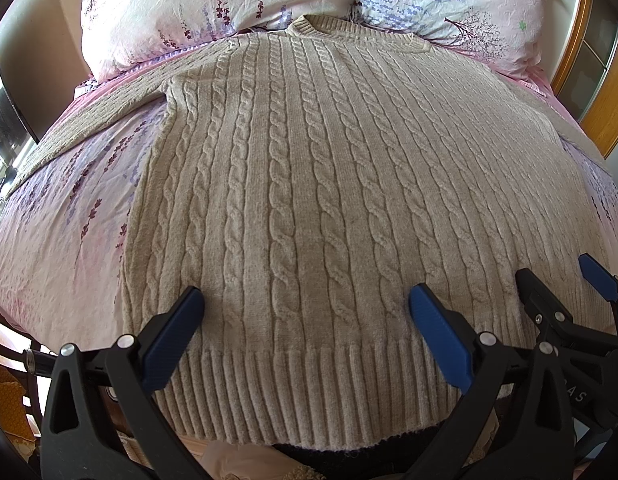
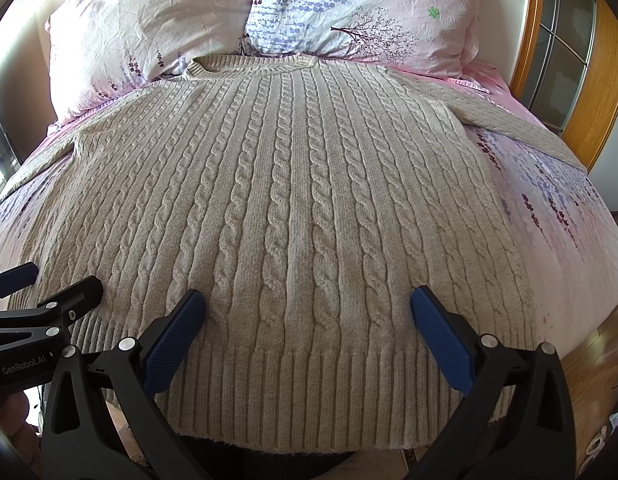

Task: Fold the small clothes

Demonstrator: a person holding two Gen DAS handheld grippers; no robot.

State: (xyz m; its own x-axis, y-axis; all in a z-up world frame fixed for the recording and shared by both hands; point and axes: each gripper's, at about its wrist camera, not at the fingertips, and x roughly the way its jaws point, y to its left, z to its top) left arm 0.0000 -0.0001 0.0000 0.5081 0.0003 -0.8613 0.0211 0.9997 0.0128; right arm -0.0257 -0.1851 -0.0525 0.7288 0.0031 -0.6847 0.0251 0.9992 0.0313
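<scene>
A beige cable-knit sweater [image 1: 309, 160] [image 2: 293, 180] lies flat and face up on the bed, collar [image 1: 309, 24] toward the pillows and ribbed hem [image 1: 309, 392] nearest me. Its sleeves spread out to the left [image 1: 89, 120] and right [image 2: 529, 128]. My left gripper [image 1: 305, 294] hovers open over the left part of the hem, with nothing between its blue pads. My right gripper [image 2: 307, 296] stands open over the right part of the hem, also holding nothing. Each shows in the other's view: the right gripper [image 1: 555, 270] and the left gripper [image 2: 61, 276], side by side.
Two floral pillows [image 1: 189, 8] [image 1: 449, 0] lean at the head of the bed. The pink floral bedsheet [image 1: 49, 240] shows on both sides of the sweater. A wooden door frame [image 2: 589, 100] and wooden floor [image 2: 597, 360] lie to the right.
</scene>
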